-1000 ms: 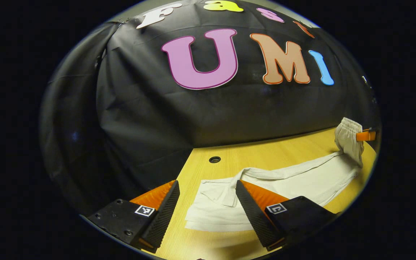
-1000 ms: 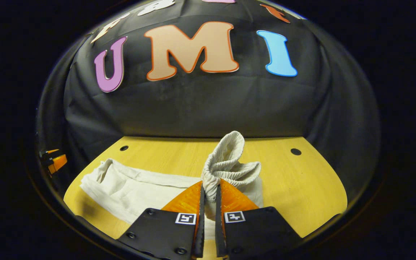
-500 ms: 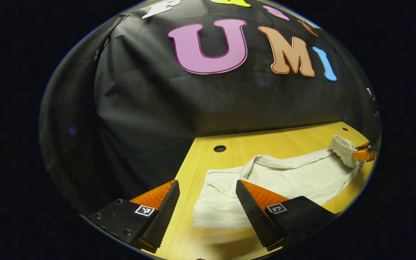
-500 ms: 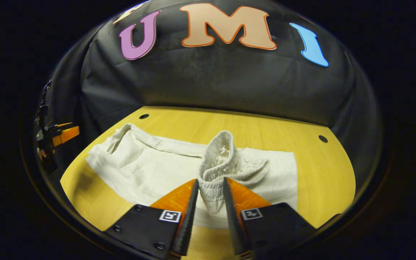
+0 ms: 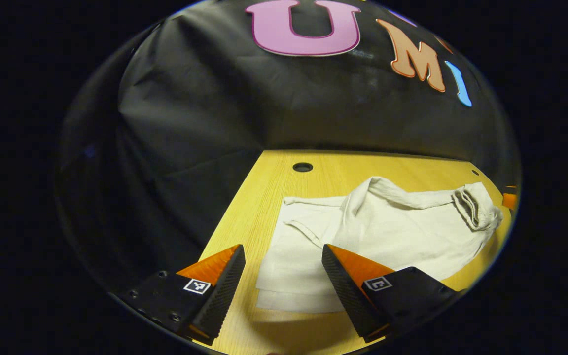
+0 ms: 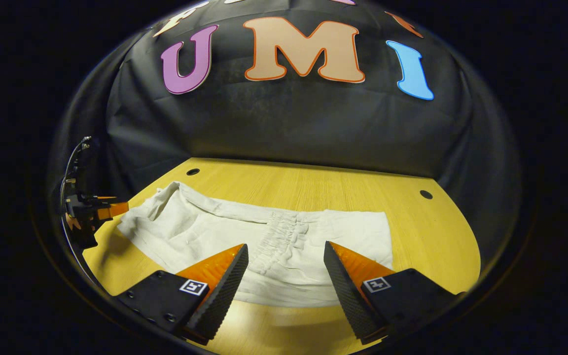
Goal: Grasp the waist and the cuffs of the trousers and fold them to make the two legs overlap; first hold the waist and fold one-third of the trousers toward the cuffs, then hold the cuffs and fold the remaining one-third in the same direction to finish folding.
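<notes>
In the left gripper view, the left hand-held gripper [image 5: 281, 288] sits at the bottom centre of the frame with its jaws spread wide and nothing between them. Just ahead of it, the cream trousers [image 5: 387, 236] lie on the yellow counter [image 5: 264, 197], filling the lower middle and right of the frame. The flat cuffs [image 5: 294, 291] are the near edge, lying between the 2 fingers but untouched by them. The gathered waist [image 5: 476, 209] lies at the far right, folded over onto the legs. A sliver of the right hand-held gripper [image 5: 510, 199] shows at the right edge, just beside the waist.

In the right gripper view, the right hand-held gripper [image 6: 284, 283] is at the bottom centre, likewise released and grasping nothing. The elastic waist [image 6: 279, 236] lies flat on the cloth just ahead of its fingers. The trousers [image 6: 205, 231] stretch toward the left of the frame, where the left hand-held gripper [image 6: 99, 212] hangs near the cuff end.

By my reading, the 2 legs already overlap and the waist third looks laid down. What remains is clamping the cuffs and carrying that last third over the pile.
</notes>
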Demonstrator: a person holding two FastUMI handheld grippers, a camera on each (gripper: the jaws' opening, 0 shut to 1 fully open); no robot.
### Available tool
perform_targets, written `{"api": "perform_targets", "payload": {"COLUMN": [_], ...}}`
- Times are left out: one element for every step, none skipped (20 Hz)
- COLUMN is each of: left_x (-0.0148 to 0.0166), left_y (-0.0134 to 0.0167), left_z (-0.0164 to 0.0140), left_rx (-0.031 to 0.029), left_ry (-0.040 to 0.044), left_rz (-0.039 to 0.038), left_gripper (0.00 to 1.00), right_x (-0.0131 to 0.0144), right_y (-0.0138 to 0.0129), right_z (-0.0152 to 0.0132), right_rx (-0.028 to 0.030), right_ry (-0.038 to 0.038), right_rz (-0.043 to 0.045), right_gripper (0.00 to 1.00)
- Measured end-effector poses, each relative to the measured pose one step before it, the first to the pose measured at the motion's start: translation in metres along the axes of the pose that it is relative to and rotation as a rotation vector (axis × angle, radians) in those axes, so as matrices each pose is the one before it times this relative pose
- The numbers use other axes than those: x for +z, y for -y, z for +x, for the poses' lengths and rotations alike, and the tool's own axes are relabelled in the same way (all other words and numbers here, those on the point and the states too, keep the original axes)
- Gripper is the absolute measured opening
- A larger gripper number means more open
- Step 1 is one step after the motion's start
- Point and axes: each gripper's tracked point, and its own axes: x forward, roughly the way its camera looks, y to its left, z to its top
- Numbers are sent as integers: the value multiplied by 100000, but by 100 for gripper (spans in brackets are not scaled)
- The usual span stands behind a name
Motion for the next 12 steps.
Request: {"api": "perform_targets", "payload": {"left_x": [-678,-565,-586,-223,-294,-190,-285,2,127,-208,-103,152], "left_y": [10,-69,-192,-160,20,-42,-106,30,57,115,-13,-35], "left_z": [513,403,184,132,99,-7,79,-43,103,73,-206,248], "left_rx": [-858,-829,-207,-326,-206,-297,-5,83,-136,13,445,-672], "left_ry": [-2269,-1760,-1796,-1049,-661,-725,-1007,-365,415,-637,-898,134], "left_rz": [-1746,-1061,-614,-527,-322,-102,299,588,294,406,754,452], "left_gripper": [97,96,95,95,95,95,94,94,95,95,95,95], "right_x": [-179,-440,-136,-79,72,-31,159,100,189,104,77,26], "right_y": [148,33,68,-82,-62,80,65,-121,-13,73,112,68], "right_z": [-210,-17,-140,-321,-162,-150,-335,-143,-127,-129,-105,-199], "right_rx": [-1070,-944,-434,354,393,-230,54,182,160,-43,-162,279], "right_ry": [-171,-58,-57,303,407,-21,361,560,483,322,247,150], "right_rz": [-739,-565,-290,410,747,412,273,35,-44,-90,-243,-150], "right_gripper": [99,99,99,99,99,99,98,99,98,98,98,98]}}
